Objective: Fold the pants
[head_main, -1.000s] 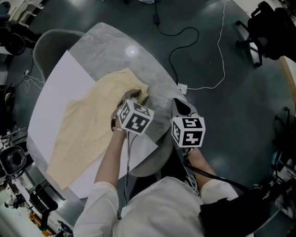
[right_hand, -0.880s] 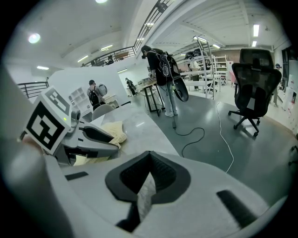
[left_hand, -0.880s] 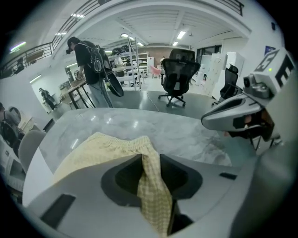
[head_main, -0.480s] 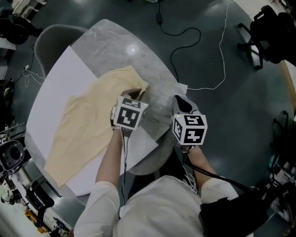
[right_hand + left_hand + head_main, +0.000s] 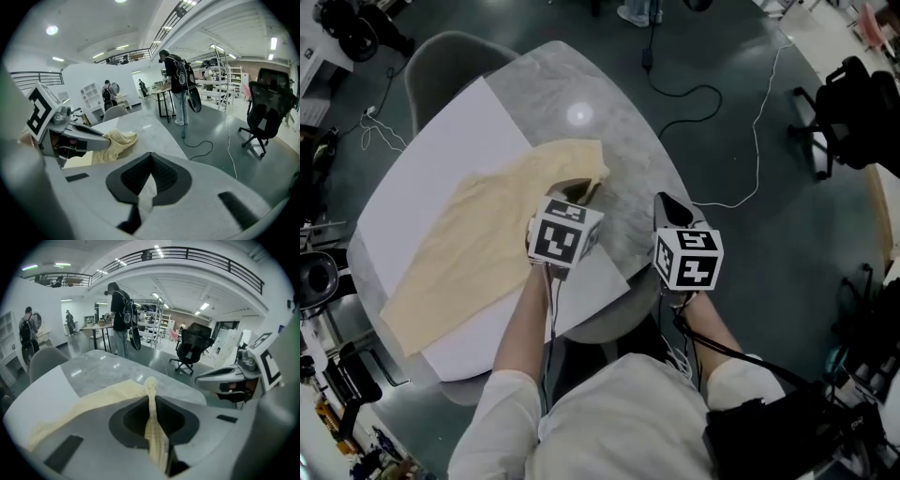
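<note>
Round marble table (image 5: 619, 141) under a white sheet (image 5: 431, 178): left gripper (image 5: 578, 190) jaws, just closed, pinch the yellow pants (image 5: 478, 244); right gripper (image 5: 667, 204) jaws narrow, gripping an unidentifiable pale strip (image 5: 146, 194).

From the head view, the left gripper's (image 5: 575, 191) marker cube hid where its jaws met the pants (image 5: 478, 248). In the right gripper view, the pale sliver between the right gripper's (image 5: 150, 164) jaws was unidentifiable.
</note>
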Demonstrator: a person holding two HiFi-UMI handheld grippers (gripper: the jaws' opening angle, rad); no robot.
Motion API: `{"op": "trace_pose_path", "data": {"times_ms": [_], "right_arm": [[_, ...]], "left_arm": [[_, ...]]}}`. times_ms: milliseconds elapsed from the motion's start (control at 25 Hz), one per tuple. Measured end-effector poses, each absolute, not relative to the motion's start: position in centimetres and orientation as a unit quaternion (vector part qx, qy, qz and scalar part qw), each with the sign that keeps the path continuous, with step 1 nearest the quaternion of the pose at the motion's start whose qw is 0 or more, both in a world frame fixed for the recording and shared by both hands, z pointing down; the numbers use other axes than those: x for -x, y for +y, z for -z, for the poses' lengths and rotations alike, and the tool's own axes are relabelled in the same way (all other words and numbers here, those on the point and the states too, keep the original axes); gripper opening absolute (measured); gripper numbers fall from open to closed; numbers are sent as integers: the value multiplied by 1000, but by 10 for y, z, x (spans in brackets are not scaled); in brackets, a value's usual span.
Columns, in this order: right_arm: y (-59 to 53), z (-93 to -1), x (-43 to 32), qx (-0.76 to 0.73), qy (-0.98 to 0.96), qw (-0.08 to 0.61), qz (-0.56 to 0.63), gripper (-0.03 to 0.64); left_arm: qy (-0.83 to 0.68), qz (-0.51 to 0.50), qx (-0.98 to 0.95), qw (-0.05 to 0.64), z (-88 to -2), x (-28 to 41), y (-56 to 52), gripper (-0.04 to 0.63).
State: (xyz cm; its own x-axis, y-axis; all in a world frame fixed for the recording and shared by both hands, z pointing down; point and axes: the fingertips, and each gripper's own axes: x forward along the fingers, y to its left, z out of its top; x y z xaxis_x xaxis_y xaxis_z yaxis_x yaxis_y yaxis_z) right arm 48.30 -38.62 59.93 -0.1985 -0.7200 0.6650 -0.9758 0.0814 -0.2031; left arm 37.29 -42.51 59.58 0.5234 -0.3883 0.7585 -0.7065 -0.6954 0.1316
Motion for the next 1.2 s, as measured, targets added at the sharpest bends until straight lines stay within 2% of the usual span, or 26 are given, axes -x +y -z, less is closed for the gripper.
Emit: {"op": "trace_pose_path", "data": {"times_ms": [240, 600, 1200], "right_arm": [[-395, -548, -441, -581, -736, 206, -281, -8], [-384, -491, -325, -531, -783, 221, -236, -8], [-338, -469, -119, -436, -844, 234, -206, -8]], "left_arm": [[-385, -316, -839, 219, -540, -312, -426, 37], [-468, -254, -819, 215, -465, -174, -401, 37], [-611, -173, -742, 214, -417, 49, -319, 37]]}}
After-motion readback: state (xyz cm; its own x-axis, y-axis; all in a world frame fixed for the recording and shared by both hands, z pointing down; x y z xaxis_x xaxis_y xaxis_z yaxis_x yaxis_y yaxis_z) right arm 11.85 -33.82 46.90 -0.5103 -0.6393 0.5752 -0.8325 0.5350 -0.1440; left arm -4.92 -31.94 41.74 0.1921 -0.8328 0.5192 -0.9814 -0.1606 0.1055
